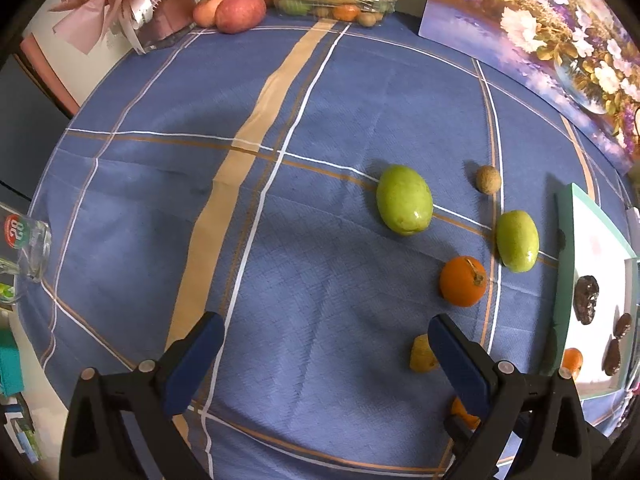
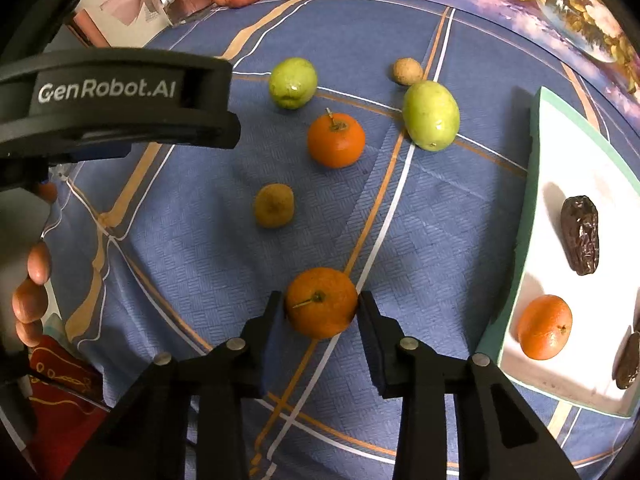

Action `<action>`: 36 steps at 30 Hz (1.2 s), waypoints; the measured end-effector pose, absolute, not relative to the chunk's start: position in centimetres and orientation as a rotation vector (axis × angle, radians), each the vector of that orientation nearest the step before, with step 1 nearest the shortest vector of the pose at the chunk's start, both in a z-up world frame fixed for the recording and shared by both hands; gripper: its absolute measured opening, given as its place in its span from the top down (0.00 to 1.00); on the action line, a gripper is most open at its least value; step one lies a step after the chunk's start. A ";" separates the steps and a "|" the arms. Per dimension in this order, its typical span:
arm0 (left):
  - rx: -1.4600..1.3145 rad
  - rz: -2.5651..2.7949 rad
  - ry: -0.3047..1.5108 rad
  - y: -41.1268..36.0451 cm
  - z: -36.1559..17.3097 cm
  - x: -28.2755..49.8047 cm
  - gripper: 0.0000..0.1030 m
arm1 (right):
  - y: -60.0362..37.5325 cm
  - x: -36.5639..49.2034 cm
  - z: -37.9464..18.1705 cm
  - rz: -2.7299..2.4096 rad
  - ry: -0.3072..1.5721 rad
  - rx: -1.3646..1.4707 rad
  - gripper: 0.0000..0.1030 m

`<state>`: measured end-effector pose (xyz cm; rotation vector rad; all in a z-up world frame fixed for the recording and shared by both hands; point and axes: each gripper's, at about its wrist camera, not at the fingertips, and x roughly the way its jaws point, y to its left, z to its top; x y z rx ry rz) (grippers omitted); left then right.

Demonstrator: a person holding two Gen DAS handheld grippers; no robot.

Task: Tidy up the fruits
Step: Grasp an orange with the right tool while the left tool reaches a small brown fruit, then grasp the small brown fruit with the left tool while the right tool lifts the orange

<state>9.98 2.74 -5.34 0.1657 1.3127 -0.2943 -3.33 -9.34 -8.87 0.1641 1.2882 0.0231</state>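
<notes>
Now the tangerine's (image 2: 321, 307) stem points left, jaws clamped.

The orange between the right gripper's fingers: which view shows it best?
The right wrist view: the orange sits whole, centred between the right gripper pads. In the left wrist view only a sliver shows behind a left finger.

Both wrist views are moderately lit by indoor light from above, with a bluish cast over the checked tablecloth (image 1: 320, 240) and soft, diffuse shadows pooling beside each fruit and under the gripper arms. Small specular glints sit on the green fruits (image 2: 431, 116), and the white tray (image 2: 560, 184) at the right is the brightest area, close to washed out. The fisheye lens bends the cloth's straight lines into curves and darkens the corners to black, while the centre stays sharp and the far objects look slightly soft.
</notes>
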 end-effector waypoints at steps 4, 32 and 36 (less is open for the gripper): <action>0.153 -0.311 1.319 2.6 -5.1 10.0 0.00 | -9.7 -3.5 -8.6 0.010 1.278 0.171 0.64; 0.149 -0.494 1.407 -2.6 -6.2 7.1 0.62 | -18.4 -7.3 -4.2 -0.142 1.145 0.354 0.64; 0.175 -0.485 1.412 -2.8 -6.8 6.7 0.66 | -18.0 -7.7 -3.8 -0.139 1.124 0.365 0.64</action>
